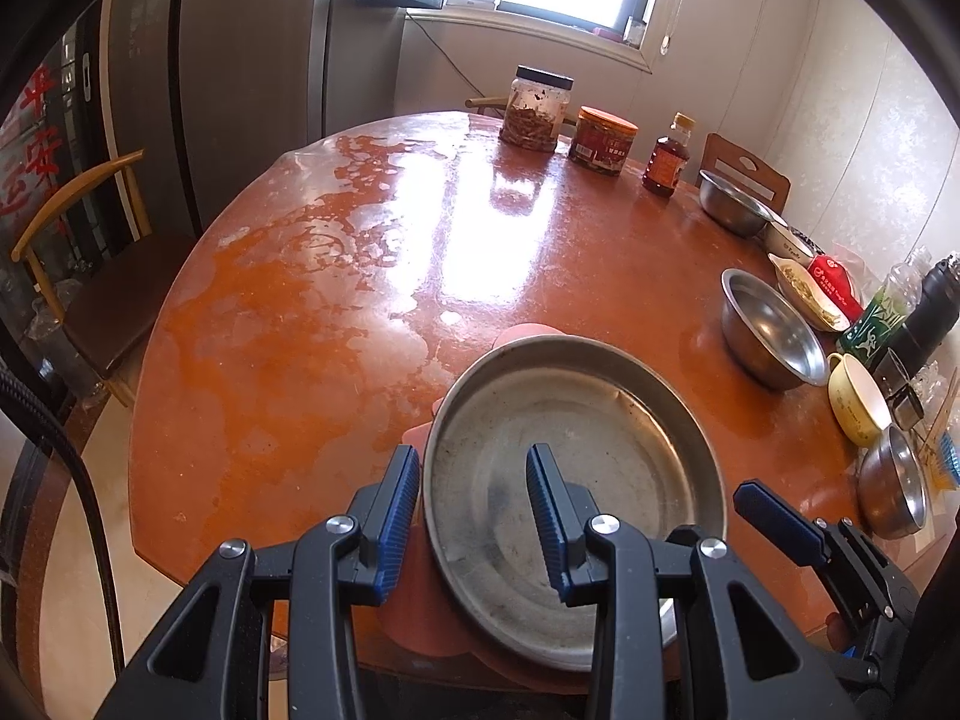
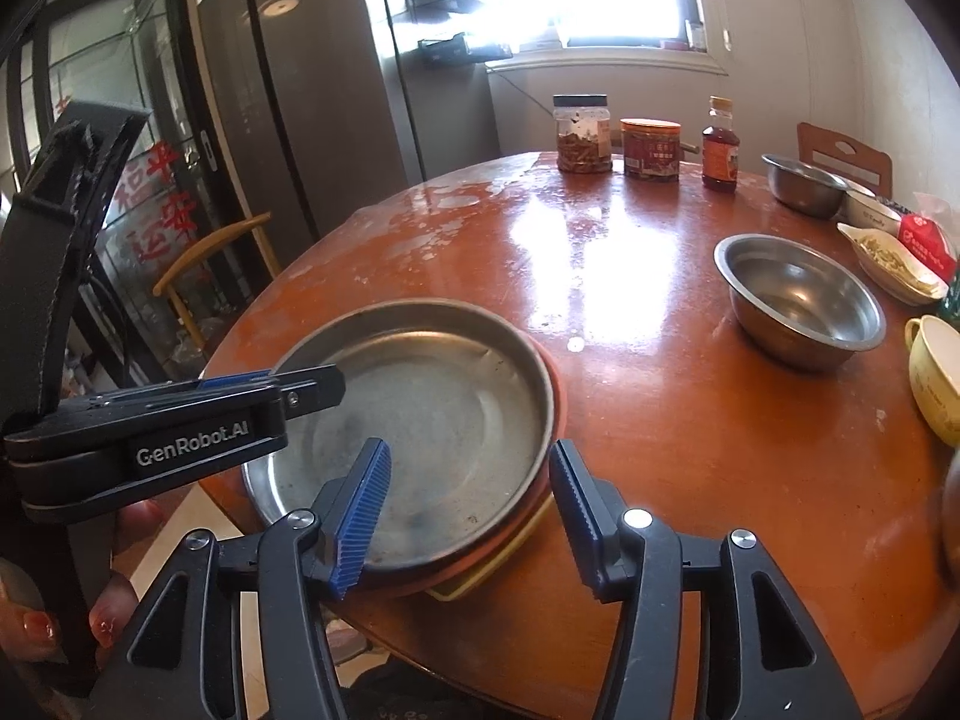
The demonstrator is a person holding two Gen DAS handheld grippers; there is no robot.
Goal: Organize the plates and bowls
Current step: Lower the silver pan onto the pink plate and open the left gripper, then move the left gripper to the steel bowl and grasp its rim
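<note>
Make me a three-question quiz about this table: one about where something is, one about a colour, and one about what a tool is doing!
1. Where does the big metal pan sit?
A. On a chair
B. On an orange plate at the near edge of the table
C. On the windowsill

2. What colour is the cup with a handle?
A. Blue
B. Black
C. Yellow

3. What is the left tool doing?
A. It is shut on the pan's rim
B. It hangs wide open in the air
C. It holds a bottle

Answers:
1. B, orange shows under the pan's edge.
2. C, the cup is pale yellow inside and out.
3. A, one finger is inside the rim and one outside.
</note>
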